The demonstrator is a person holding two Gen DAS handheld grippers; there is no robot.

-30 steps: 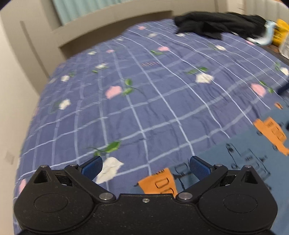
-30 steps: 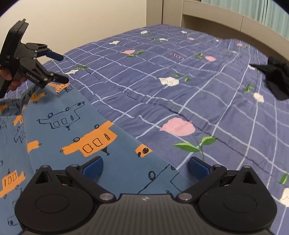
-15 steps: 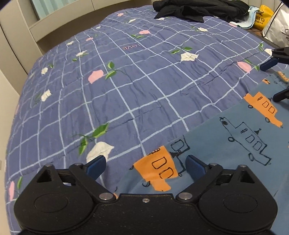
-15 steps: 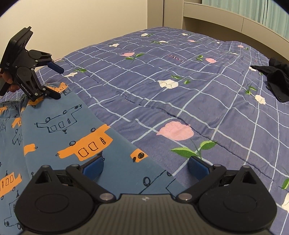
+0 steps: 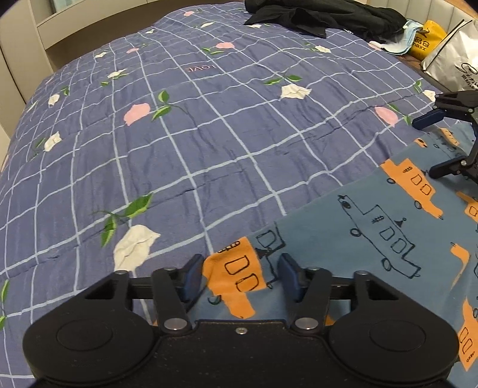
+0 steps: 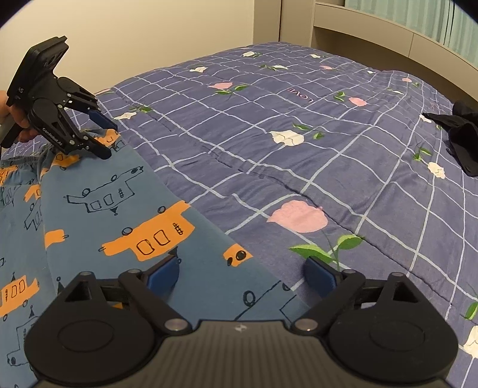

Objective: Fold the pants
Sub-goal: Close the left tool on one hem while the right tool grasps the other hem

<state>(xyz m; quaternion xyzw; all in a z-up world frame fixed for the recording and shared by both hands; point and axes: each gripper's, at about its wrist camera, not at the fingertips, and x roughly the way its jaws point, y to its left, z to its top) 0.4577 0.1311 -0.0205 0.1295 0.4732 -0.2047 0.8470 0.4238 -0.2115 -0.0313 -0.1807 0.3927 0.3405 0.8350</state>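
Blue pants (image 5: 373, 226) printed with orange and outlined trucks lie flat on the bed; they also show in the right wrist view (image 6: 98, 215). My left gripper (image 5: 240, 276) is partly closed around the pants' corner at the waistband, with fabric between its blue pads, not clamped. It also shows in the right wrist view (image 6: 103, 138). My right gripper (image 6: 240, 276) is open over the pants' edge near the leg end. It shows at the right edge of the left wrist view (image 5: 430, 146).
The bed carries a purple checked quilt (image 5: 209, 125) with flowers. Dark clothes (image 5: 316, 15) lie at its far side, and also show in the right wrist view (image 6: 463, 140). A yellow bag (image 5: 427, 38) and a white bag (image 5: 454, 62) stand beside the bed. A headboard (image 6: 388, 38) and wall lie beyond.
My left gripper has come down onto the pants' corner and its jaws have narrowed around the fabric. My right gripper has stayed open and shifted little.
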